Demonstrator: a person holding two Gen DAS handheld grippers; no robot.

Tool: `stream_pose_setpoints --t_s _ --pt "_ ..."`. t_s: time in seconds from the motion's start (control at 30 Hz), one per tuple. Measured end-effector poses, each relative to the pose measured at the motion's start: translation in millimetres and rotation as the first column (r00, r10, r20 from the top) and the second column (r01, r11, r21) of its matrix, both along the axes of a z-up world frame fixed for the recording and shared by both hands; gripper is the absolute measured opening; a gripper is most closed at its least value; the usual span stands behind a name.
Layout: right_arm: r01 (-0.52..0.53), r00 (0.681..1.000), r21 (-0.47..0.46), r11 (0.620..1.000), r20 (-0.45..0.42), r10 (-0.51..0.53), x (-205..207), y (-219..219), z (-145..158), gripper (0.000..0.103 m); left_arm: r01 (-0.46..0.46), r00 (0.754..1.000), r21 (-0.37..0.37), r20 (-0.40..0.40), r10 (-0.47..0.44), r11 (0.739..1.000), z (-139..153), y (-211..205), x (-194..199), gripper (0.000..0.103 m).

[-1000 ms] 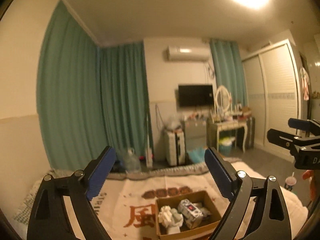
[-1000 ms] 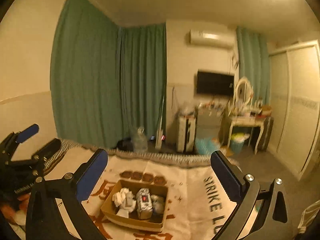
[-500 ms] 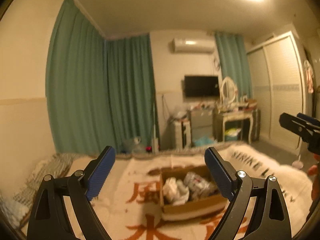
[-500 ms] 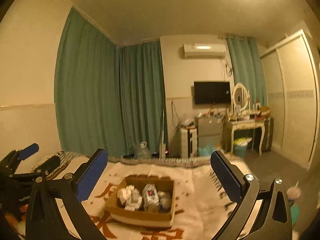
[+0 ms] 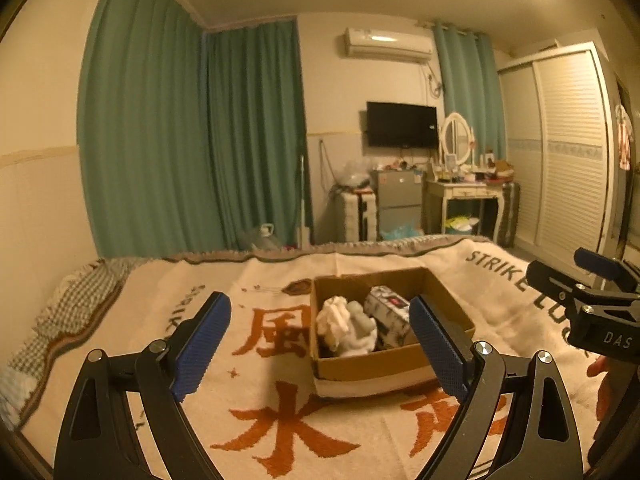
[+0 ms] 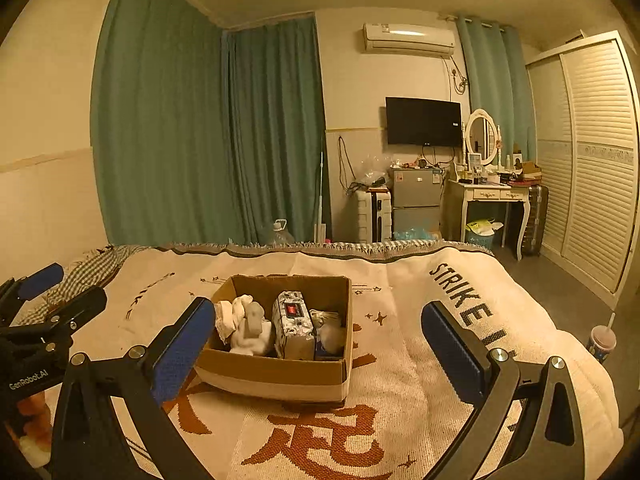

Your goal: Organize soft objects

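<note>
While both grippers are held above the bed, nothing is gripped by either. The left gripper (image 5: 320, 338) is seen with its blue-padded fingers (image 5: 202, 332) spread wide and only air between them; the right gripper (image 6: 316, 344) is likewise spread wide, its pads (image 6: 450, 354) well apart and bare.

A cardboard box (image 6: 276, 374) is set on a cream blanket (image 6: 400, 412) woven with orange characters and black lettering. The box is framed between the fingers in both views, beyond the fingertips and untouched by them.

Soft objects are packed inside the box. A crumpled white cloth (image 6: 236, 322) is noted at the left end, with a grey soft item (image 6: 255, 316) resting against it. A patterned grey-and-white pack (image 6: 294, 326), bearing a dark label with red, is stood near the middle. At the right end a pale bundle (image 6: 330, 328) is tucked in; its nature cannot be settled, as it is partly hidden and dimly lit.

From the left wrist view the right gripper (image 5: 592, 292) is seen at the right edge, beside the box and clear of it. From the right wrist view the left gripper (image 6: 44, 300) is seen at the left edge, over the blanket.

Green curtains (image 6: 208, 132), a wall television (image 6: 423, 121), a dressing table (image 6: 490, 196) and a louvred wardrobe (image 6: 596, 160) are recorded beyond the bed.
</note>
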State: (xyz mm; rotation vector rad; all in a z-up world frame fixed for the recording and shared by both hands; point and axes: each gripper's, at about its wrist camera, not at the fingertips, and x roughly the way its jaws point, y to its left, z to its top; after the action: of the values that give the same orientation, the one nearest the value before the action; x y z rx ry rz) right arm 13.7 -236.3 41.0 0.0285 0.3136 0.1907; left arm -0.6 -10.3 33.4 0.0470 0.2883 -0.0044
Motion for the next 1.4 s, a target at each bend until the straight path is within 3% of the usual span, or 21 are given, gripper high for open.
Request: stream_pose_setpoints --t_s 1.4 --pt "0.026 1.000 -0.069 0.997 -0.012 -0.027 2.1 16.8 -3.8 0.103 -0.008 1.000 -0.017 -0.002 0.008 1.000 -8.2 7.1 -4.9 0.092"
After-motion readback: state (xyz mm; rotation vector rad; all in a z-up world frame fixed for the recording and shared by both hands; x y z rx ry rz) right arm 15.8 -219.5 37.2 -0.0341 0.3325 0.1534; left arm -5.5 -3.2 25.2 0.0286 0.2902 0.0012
